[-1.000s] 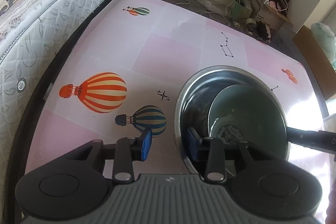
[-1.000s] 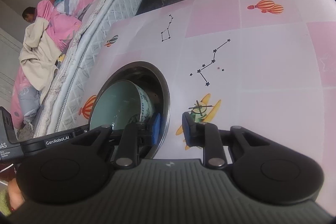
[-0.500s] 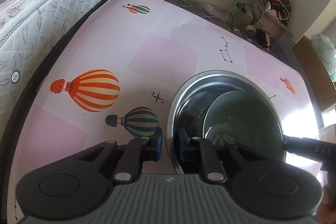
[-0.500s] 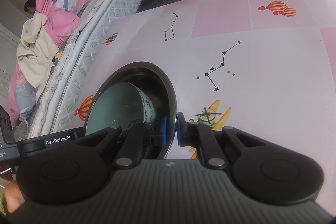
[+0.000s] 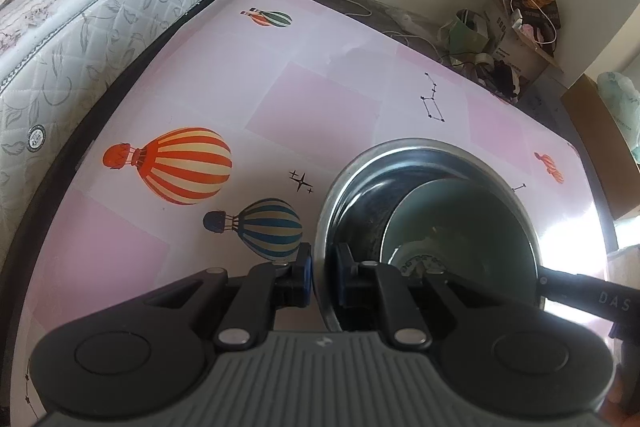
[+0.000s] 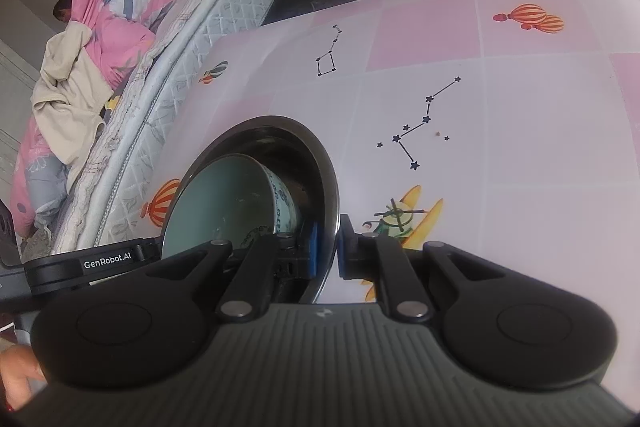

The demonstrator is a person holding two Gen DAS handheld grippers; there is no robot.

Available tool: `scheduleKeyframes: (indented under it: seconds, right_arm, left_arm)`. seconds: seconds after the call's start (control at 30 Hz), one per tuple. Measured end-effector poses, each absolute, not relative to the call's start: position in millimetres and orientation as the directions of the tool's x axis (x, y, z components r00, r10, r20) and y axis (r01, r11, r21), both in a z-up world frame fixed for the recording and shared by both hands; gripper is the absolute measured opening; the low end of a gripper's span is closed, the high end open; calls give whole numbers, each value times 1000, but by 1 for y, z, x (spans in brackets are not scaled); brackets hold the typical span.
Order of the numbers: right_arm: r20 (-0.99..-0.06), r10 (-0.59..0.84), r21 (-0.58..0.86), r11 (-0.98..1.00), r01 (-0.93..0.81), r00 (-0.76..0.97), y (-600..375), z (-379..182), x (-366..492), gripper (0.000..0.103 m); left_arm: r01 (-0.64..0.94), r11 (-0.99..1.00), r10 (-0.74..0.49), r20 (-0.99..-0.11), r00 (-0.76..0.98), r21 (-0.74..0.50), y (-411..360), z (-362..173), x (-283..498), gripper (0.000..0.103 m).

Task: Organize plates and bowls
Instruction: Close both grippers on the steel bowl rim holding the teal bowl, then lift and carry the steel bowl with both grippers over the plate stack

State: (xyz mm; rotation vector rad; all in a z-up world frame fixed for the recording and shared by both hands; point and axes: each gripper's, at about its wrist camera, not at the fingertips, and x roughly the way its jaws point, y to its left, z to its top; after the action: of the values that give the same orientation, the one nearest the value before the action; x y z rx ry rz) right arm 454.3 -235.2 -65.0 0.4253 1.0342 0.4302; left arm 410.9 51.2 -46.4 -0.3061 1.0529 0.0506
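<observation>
Both tools clamp the steel bowl's (image 5: 400, 163) rim: left tool (image 5: 322, 277) on its left side, right tool (image 6: 326, 247) opposite. Green bowl (image 6: 224, 203) sits tilted inside, on the pink surface (image 5: 320, 99) w/ balloon print.

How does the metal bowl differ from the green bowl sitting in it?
The metal bowl is shiny steel and wider; the green bowl is pale glazed ceramic with a blue pattern outside, and smaller. The metal bowl's rim is clamped by the left hand-held gripper and right hand-held gripper; the green bowl is ungripped, leaning inside. Both are round and open.

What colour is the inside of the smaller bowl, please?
Pale green inside the ceramic bowl, clearest in the right wrist view.
</observation>
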Motion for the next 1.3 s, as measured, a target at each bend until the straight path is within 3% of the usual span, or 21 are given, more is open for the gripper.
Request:
scheduleKeyframes:
  seconds: [0.73,1.3]
  right_arm:
    - [-681,563,569,809,-144,468,-250,-21,425,8]
    - [-662,555,572,808,-140,503,-269,44,323,9]
  left_arm:
    - [-176,952,-111,-821,559,-249,48,10,373,13]
    - [-142,941,-169,-787,594,-309,36,57,281,13]
